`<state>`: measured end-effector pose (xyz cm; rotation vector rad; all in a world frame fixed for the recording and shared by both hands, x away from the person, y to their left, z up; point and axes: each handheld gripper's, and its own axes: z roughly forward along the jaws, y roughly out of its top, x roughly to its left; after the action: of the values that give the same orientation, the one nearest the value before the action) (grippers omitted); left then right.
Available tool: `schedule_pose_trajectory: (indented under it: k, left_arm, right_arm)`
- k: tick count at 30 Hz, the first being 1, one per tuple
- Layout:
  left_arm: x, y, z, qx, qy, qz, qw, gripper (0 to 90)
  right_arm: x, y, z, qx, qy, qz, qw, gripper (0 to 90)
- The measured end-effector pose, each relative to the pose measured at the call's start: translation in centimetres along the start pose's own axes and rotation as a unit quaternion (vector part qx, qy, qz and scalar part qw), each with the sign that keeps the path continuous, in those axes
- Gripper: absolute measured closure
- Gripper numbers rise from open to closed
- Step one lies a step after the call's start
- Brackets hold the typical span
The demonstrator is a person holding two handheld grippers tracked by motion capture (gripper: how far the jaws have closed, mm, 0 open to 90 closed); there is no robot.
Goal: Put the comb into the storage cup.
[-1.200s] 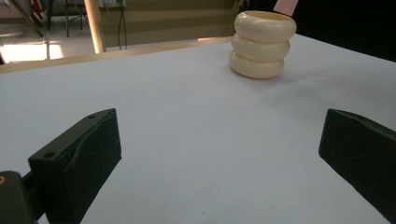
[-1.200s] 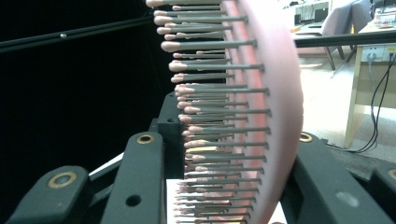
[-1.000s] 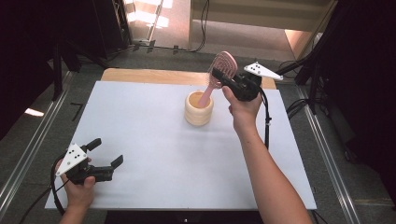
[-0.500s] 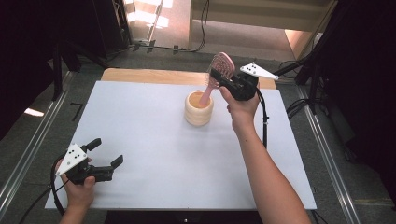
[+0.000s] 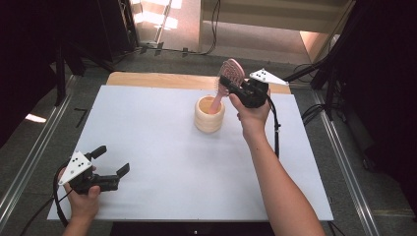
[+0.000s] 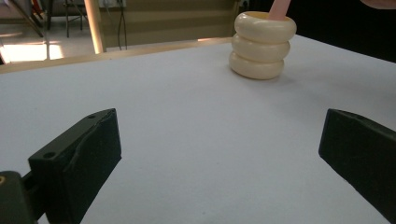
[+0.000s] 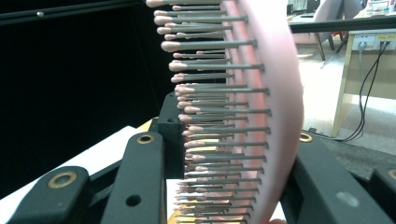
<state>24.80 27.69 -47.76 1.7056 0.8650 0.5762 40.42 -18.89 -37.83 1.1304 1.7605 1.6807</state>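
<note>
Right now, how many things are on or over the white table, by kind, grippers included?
Hairbrush, pink, handle down in the holder: 1
Holder, cream, ringed: 1
Grippers: 2, the left gripper with jaws open low over the table, the right gripper shut on the hairbrush head
Total: 4

Pink hairbrush [image 5: 230, 74] with grey bristles; cream ribbed cup [image 5: 209, 115]; white table [image 5: 162, 142].

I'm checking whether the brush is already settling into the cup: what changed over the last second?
Nothing visibly changed. The right gripper stays shut on the pink bristled hairbrush, its handle inside the cream ribbed cup; the left gripper rests open on the white table.
</note>
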Motion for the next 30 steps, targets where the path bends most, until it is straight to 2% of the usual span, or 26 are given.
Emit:
schedule_pose_trajectory:
  k: [20, 23, 30]
  left_arm:
    - [-0.1, 0.0, 0.0, 0.001, 0.001, 0.002, 1.0, 0.0]
    - [-0.1, 0.0, 0.0, 0.002, 0.001, 0.003, 1.0, 0.0]
    - [-0.1, 0.0, 0.0, 0.001, 0.0, 0.003, 1.0, 0.0]
  right_arm:
    - [-0.6, -2.3, 1.0, 0.018, -0.006, 0.009, 0.9998, 62.4]
    - [-0.6, -2.6, 1.2, 0.018, -0.004, 0.018, 0.9997, 62.5]
    - [-0.4, -3.2, 1.6, 0.023, -0.003, 0.016, 0.9996, 62.5]
